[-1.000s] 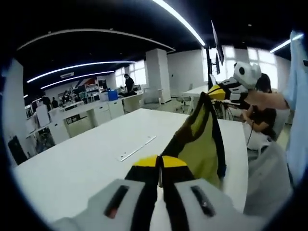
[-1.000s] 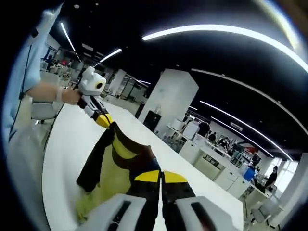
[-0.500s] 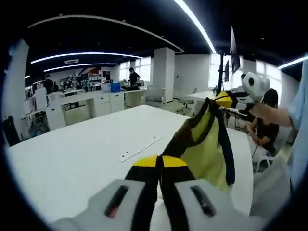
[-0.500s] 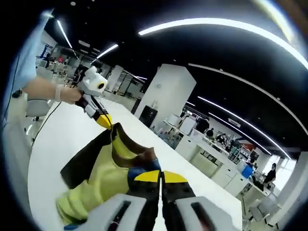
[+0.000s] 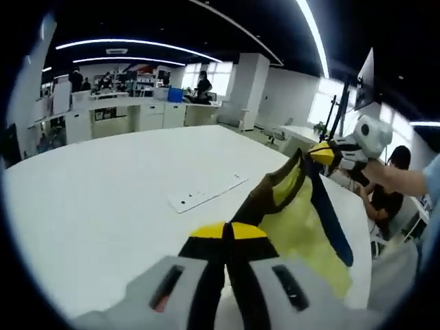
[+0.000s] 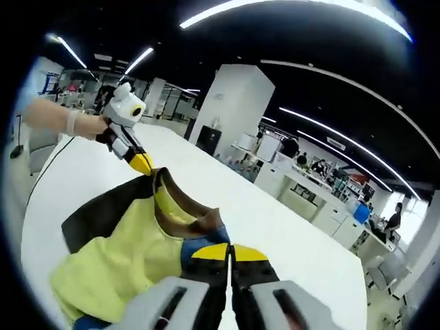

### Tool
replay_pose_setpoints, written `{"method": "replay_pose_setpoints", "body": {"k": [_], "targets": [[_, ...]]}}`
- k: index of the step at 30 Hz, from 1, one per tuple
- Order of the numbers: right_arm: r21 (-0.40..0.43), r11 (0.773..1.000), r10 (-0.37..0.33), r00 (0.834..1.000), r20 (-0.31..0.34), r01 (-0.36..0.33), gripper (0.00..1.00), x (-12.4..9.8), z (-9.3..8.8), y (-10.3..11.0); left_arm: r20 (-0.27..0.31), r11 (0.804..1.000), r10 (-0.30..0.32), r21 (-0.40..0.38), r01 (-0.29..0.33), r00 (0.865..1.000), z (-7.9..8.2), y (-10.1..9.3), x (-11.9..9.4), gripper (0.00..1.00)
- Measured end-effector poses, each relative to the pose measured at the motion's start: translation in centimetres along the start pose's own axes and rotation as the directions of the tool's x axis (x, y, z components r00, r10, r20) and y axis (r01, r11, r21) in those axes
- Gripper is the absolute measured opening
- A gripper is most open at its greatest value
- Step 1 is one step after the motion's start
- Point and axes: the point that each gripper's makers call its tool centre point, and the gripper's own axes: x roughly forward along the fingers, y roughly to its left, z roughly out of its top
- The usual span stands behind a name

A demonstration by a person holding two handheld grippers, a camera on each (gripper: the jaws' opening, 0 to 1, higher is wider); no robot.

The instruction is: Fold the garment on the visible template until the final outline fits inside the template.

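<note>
A yellow-green garment (image 5: 302,220) with dark brown and blue trim hangs stretched between my two grippers above the white table (image 5: 103,206). My left gripper (image 5: 227,232) is shut on one part of its edge. Further right, my right gripper (image 5: 320,152) pinches the other end. In the right gripper view, my right gripper (image 6: 229,253) is shut on the brown and blue collar edge. The garment (image 6: 130,254) spreads out to the left, and my left gripper (image 6: 142,163) holds its far corner in a person's hand (image 6: 58,117).
A long white strip (image 5: 206,192) lies flat on the table beyond the left gripper. A seated person (image 5: 392,199) is past the table's right edge. Office desks (image 5: 137,113) and a white pillar (image 6: 230,110) stand far behind the table (image 6: 275,227).
Both views have tipped down toward the table. The garment has come lower and spread wider between the grippers, with more of its yellow front showing. Both grips are unchanged.
</note>
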Motion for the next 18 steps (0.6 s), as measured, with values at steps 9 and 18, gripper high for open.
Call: {"method": "replay_pose_setpoints", "body": {"k": [9,18], "targets": [[0.018,0.999,0.03,0.99,-0.14,-0.027,0.0,4.8,-5.9,-0.2,-0.131,0.999,0.032,-0.027,-0.036,0.991,-4.4,1.7,4.0,0.0],[0.038,0.999,0.047,0.967,-0.249,-0.039,0.0,7.9,-10.1,-0.1,-0.223,0.998,0.035,-0.045,-0.047,0.974,-7.4,2.2,7.2,0.0]]}}
